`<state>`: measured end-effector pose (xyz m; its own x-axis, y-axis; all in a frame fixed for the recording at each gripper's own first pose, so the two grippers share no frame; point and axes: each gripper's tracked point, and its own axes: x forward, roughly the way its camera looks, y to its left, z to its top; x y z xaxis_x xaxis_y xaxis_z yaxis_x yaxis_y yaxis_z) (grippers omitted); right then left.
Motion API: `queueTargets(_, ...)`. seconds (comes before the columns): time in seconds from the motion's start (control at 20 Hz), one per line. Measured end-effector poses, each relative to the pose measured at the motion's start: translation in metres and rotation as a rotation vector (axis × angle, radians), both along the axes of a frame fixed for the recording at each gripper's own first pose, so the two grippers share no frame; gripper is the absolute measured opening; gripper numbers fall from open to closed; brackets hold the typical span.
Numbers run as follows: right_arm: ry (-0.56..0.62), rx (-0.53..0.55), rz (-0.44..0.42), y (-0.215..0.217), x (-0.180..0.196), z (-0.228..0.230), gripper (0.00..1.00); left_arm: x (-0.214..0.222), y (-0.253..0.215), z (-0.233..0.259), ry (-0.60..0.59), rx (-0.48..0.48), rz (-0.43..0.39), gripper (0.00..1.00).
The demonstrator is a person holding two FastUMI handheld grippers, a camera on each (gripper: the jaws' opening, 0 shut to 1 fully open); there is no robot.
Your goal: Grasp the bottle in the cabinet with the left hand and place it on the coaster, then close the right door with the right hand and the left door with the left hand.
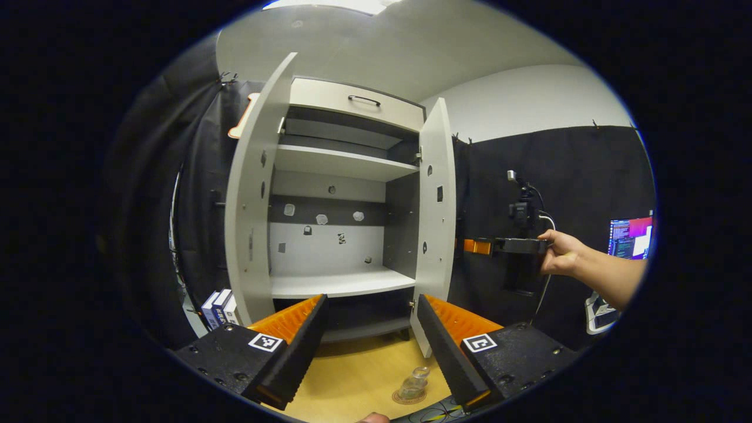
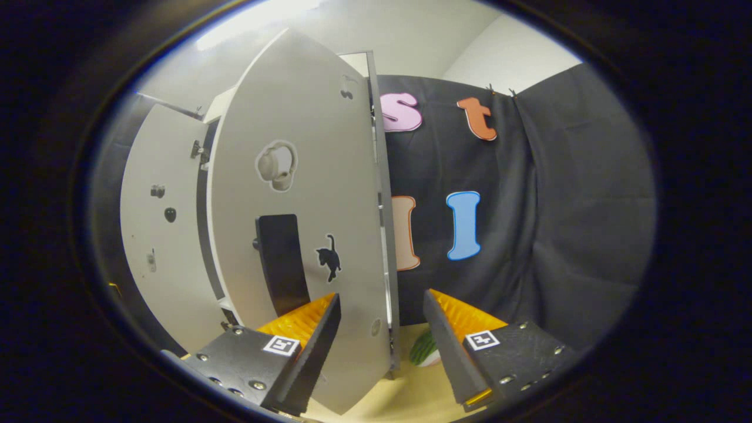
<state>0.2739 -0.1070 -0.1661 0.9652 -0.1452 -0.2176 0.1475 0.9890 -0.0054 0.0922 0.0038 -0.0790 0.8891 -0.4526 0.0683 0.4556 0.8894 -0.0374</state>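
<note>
1. In the left gripper view, the left gripper (image 1: 371,346) has its two fingers wide apart. Nothing is between them.
2. The bottle (image 1: 414,383) is low down, just inside the right-hand finger. It is small and see-through, and it stands up straight.
3. The bottle sits on the coaster (image 1: 409,398), a round flat mat. The coaster lies on the table (image 1: 352,370), which is yellow wood.
4. Far ahead of the fingers stands the cabinet (image 1: 343,235). Both doors are open.
5. The left door (image 1: 254,194) swings out above the left-hand finger. The right door (image 1: 436,217) swings out above the right-hand finger.
6. The shelf (image 1: 341,283) just past the fingertips is bare.
7. Some books (image 1: 218,307) stand near the bottom of the left door, beside the left-hand finger.
8. Far off past the right-hand finger, a hand (image 1: 561,252) holds the right gripper (image 1: 477,246) beside the outer face of the right door.
9. In the right gripper view, the right gripper (image 2: 380,326) also has its fingers wide apart.
10. The right door (image 2: 305,223) is very close. Its edge (image 2: 388,282) stands in the gap between the two fingers. I cannot tell if a finger touches it.
11. A black handle (image 2: 281,261) is on the door, just above the left-hand finger.
12. A small green and red thing (image 2: 427,351) lies on the table beside the right-hand finger. I cannot tell what it is.
</note>
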Motion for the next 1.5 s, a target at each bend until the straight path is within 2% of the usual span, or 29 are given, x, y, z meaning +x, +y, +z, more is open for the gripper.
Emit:
queueTargets(0.05,-0.003,0.003,0.002,0.001,0.000,0.000,0.94,-0.001,0.008,-0.002,0.005,0.001,0.020,0.96)
queueTargets(0.25,-0.007,0.000,0.026,0.001,0.002,-0.001,0.80,-0.002,0.031,-0.002,0.022,-0.014,0.063,0.96)
queueTargets(0.5,-0.005,0.007,0.005,0.002,0.001,-0.002,0.80,-0.002,0.060,-0.005,0.018,0.021,0.129,0.96)
queueTargets(0.6,-0.007,0.005,0.017,0.004,0.003,-0.002,0.88,0.001,0.072,-0.010,0.025,0.043,0.162,0.96)
queueTargets(0.85,-0.015,0.017,0.071,0.019,0.017,-0.007,0.88,0.007,0.092,-0.014,0.040,0.039,0.205,0.96)
queueTargets(1.05,-0.028,0.049,0.156,0.053,0.034,-0.010,0.88,0.029,0.131,-0.020,0.049,0.052,0.283,0.96)
queueTargets(1.15,-0.034,0.036,0.163,0.057,0.035,-0.009,0.91,0.040,0.150,-0.026,0.069,0.058,0.328,0.96)
queueTargets(1.2,-0.027,0.028,0.165,0.058,0.035,-0.013,0.90,0.045,0.162,-0.026,0.079,0.058,0.352,0.92)
queueTargets(1.25,-0.016,0.020,0.170,0.059,0.032,-0.016,0.95,0.048,0.172,-0.026,0.089,0.056,0.371,0.96)
queueTargets(1.3,-0.007,0.012,0.174,0.060,0.031,-0.019,0.90,0.052,0.181,-0.025,0.094,0.049,0.389,1.00)
queueTargets(1.35,0.000,0.005,0.179,0.060,0.028,-0.019,0.95,0.060,0.189,-0.022,0.095,0.037,0.400,0.96)
queueTargets(1.4,0.004,0.001,0.185,0.061,0.025,-0.018,0.95,0.067,0.196,-0.019,0.092,0.023,0.406,0.92)
queueTargets(1.45,0.004,-0.002,0.197,0.063,0.020,-0.017,0.95,0.076,0.201,-0.017,0.089,0.010,0.411,0.96)
queueTargets(1.5,0.001,-0.008,0.203,0.063,0.016,-0.015,0.95,0.083,0.208,-0.015,0.091,0.001,0.421,0.92)
